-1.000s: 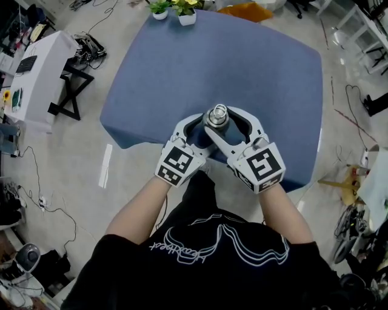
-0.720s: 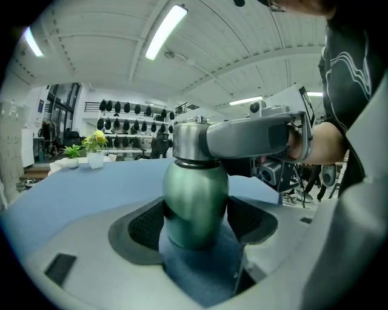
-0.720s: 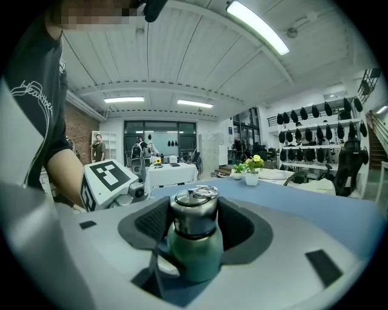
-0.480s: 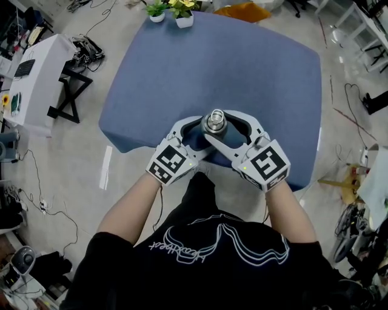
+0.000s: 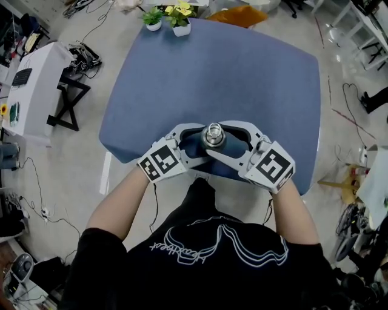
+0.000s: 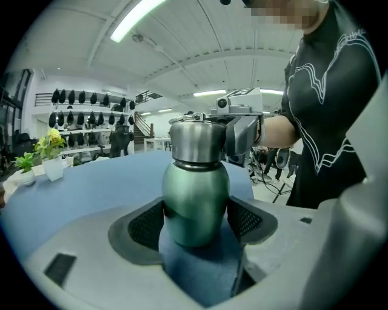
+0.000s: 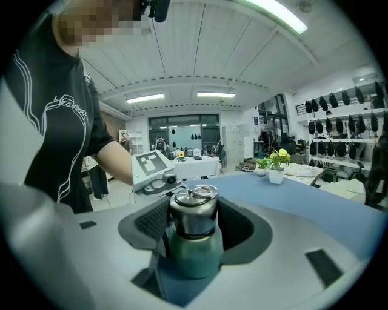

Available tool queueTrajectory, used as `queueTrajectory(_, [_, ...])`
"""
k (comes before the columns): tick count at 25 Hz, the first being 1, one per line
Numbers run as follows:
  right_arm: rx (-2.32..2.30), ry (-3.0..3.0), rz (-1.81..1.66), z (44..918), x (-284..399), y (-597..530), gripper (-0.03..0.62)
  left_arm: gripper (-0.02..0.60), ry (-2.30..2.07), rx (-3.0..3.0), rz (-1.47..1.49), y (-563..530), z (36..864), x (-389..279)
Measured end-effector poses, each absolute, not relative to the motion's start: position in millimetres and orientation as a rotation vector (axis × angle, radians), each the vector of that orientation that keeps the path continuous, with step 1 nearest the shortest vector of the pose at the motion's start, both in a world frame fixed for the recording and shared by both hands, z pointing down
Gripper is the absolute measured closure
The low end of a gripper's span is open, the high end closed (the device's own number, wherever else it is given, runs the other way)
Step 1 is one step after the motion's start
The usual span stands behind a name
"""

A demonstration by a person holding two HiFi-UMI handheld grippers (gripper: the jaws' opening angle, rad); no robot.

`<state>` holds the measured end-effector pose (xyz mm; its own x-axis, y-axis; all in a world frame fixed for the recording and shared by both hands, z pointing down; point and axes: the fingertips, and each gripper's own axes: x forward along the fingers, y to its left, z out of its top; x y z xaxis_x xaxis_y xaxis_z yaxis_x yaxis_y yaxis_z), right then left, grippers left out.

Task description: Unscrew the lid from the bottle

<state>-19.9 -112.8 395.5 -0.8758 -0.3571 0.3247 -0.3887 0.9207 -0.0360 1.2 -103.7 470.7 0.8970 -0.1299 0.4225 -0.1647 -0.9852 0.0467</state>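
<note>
A green bottle with a steel lid stands upright on the blue table, near its front edge. In the head view the lid shows from above, between both grippers. My left gripper comes in from the left. In the left gripper view this gripper is shut on the green body, with its pads pressed on both sides. My right gripper comes in from the right. The right gripper view shows it shut on the steel lid, above the green body.
Two small potted plants stand at the table's far edge. A white side table and cables are on the floor to the left. The person's body is close behind the table's front edge.
Both grippers have swung outward around the bottle: the left marker cube went left, the right one went right. The bottle stays in place with both grips kept.
</note>
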Motion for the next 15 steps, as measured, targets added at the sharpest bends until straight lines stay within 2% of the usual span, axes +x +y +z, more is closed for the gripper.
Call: queueTrajectory(15, [0.162, -2.739, 0.156, 397.1, -23.1, -116.7, 0.339, 0.264, 0.286, 3.004, 0.752, -107.7, 471.9, -1.9])
